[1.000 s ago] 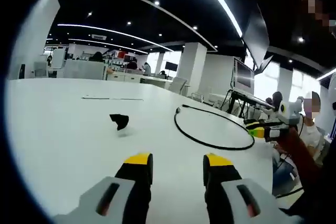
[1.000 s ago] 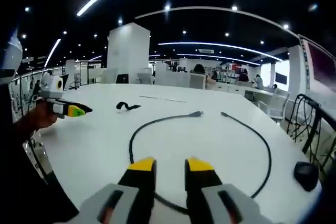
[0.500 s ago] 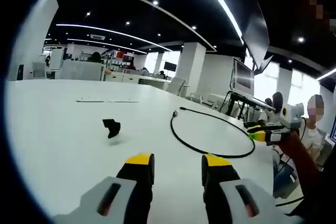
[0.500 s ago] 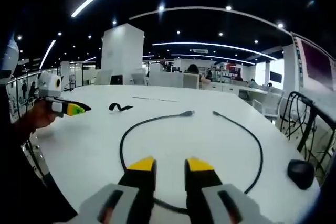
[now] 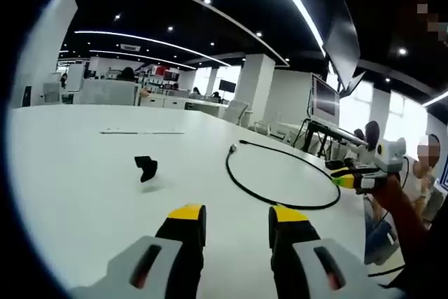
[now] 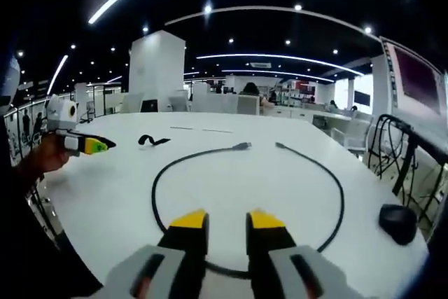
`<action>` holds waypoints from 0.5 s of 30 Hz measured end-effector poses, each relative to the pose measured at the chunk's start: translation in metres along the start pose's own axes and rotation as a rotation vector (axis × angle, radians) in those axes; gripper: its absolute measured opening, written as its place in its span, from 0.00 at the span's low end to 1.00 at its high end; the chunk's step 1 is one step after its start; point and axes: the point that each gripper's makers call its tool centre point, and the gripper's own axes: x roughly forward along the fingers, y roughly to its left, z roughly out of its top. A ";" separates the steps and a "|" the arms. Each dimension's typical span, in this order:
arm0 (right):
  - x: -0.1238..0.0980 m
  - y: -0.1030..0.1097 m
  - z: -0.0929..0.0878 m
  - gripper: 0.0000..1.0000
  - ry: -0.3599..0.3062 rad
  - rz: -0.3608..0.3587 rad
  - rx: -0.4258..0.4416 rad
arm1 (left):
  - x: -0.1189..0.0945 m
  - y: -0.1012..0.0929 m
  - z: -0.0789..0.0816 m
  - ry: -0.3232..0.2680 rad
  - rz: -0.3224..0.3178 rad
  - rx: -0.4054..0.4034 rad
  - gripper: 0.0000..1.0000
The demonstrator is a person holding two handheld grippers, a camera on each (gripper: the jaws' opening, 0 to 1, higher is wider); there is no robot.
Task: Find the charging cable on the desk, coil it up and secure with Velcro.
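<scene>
- On the white desk (image 6: 105, 194), the black cable (image 6: 157, 204) lies in an open loop, its two plug ends apart at the far side.
- Beyond it, well apart, sits the small black Velcro strap (image 5: 146, 167).
- My left gripper (image 5: 236, 215) hangs over bare desk, jaws apart, empty.
- My right gripper (image 6: 226, 218) hangs above the loop's near arc, jaws slightly apart, empty.
- By the desk's right edge lies a black mouse (image 6: 397, 222).
</scene>
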 end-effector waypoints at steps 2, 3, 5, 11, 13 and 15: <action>0.000 -0.001 -0.001 0.22 -0.001 -0.004 0.001 | 0.000 0.001 0.000 -0.001 0.006 0.000 0.36; 0.000 -0.002 -0.001 0.22 -0.001 -0.005 0.004 | 0.000 0.001 -0.001 -0.001 0.007 0.001 0.36; 0.000 -0.003 -0.003 0.22 -0.001 -0.007 0.008 | -0.001 0.001 -0.002 0.000 0.008 -0.004 0.36; 0.000 -0.005 -0.010 0.22 0.015 -0.009 0.018 | -0.001 0.001 -0.006 0.008 0.010 -0.011 0.36; -0.001 -0.005 -0.010 0.22 0.014 -0.008 0.018 | -0.001 0.000 -0.005 0.007 0.011 -0.009 0.36; -0.002 -0.006 -0.010 0.22 0.010 -0.009 0.021 | -0.001 0.000 -0.004 0.005 0.012 -0.007 0.36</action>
